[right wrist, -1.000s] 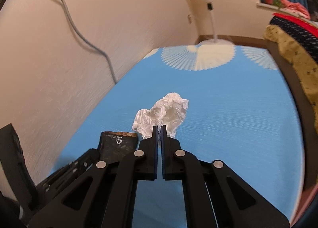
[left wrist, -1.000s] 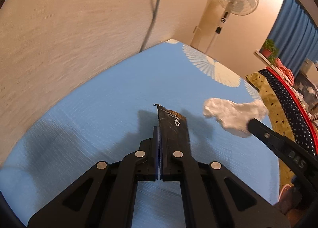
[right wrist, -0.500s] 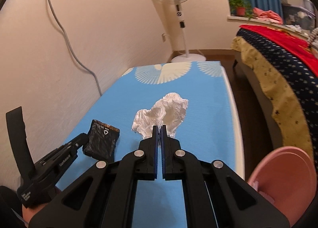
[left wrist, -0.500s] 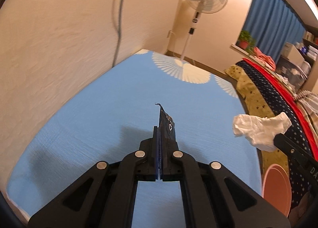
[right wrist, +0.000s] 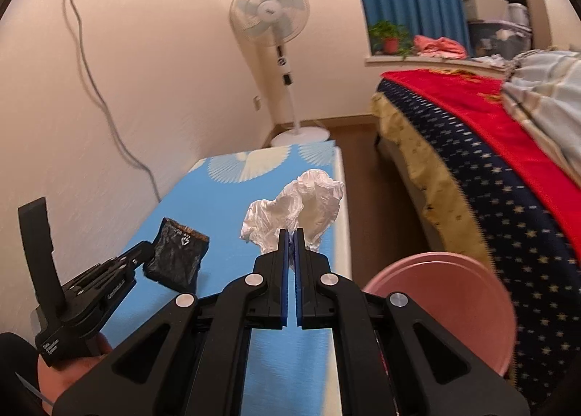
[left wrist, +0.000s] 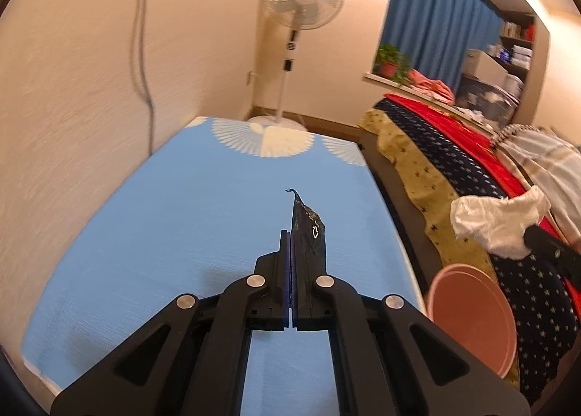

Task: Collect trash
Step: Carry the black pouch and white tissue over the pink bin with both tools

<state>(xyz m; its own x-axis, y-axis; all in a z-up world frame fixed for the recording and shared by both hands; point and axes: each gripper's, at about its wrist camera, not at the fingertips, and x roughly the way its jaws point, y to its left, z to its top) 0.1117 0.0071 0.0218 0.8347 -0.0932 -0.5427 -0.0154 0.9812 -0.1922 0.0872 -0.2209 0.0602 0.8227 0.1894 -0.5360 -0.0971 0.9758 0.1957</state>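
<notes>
My left gripper (left wrist: 291, 234) is shut on a black wrapper (left wrist: 308, 231), which sticks up edge-on from its tips above the blue mat (left wrist: 181, 220). In the right wrist view the same black wrapper (right wrist: 178, 256) hangs from the left gripper (right wrist: 149, 252) at lower left. My right gripper (right wrist: 291, 234) is shut on a crumpled white tissue (right wrist: 297, 205), held in the air past the mat's right edge. The white tissue (left wrist: 497, 220) also shows at the right of the left wrist view. A pink bin (right wrist: 446, 303) stands on the floor below and to the right.
A bed with a red, navy starred and yellow cover (right wrist: 490, 169) runs along the right. A standing fan (right wrist: 270, 16) is in the far corner by the wall. A grey cable (right wrist: 87, 64) hangs from a wall socket. Blue curtains (left wrist: 435, 38) and a potted plant are behind.
Both grippers have risen and swung right with their loads. The tissue has left the mat and now hangs near the pink bin, which has come into view.
</notes>
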